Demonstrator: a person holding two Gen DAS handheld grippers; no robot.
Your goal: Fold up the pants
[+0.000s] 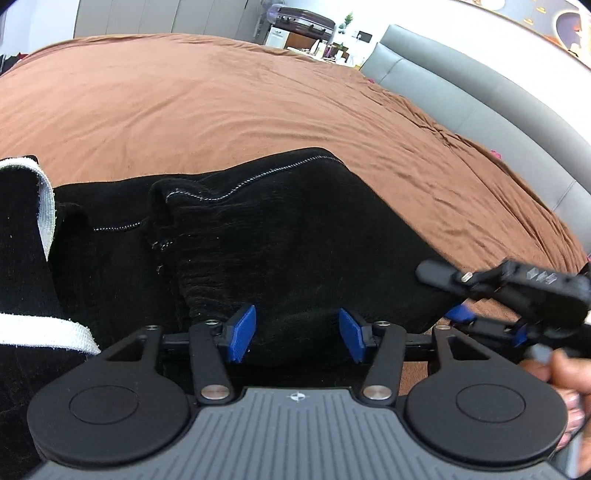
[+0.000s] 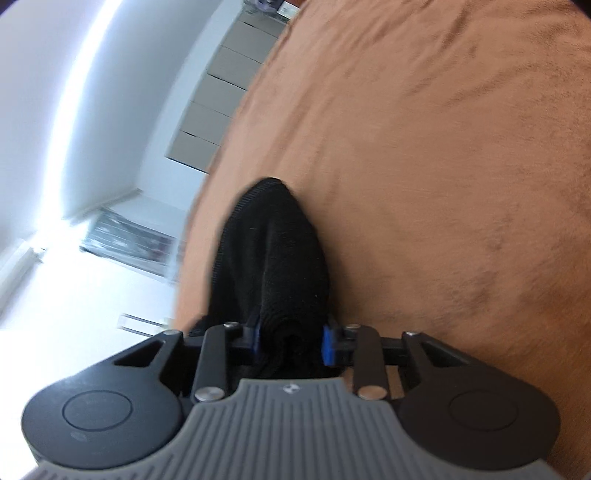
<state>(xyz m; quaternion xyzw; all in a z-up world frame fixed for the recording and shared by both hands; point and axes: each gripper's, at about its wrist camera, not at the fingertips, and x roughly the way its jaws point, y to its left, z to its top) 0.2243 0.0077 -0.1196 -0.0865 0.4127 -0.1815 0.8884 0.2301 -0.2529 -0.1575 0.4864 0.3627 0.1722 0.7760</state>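
Black pants lie on the brown bedspread, with a stitched seam along the far edge and a white band at the left. My left gripper straddles the near edge of the pants. Its blue pads stand apart, and the cloth between them lies flat, not pinched. My right gripper is at the right corner of the pants. In the right wrist view the right gripper is shut on a bunched fold of the pants, which stretch away from it over the bed.
A grey padded headboard runs along the right side of the bed. Furniture and a suitcase stand beyond the far edge. A hand holds the right gripper. The bed's edge and the floor show left of the right gripper.
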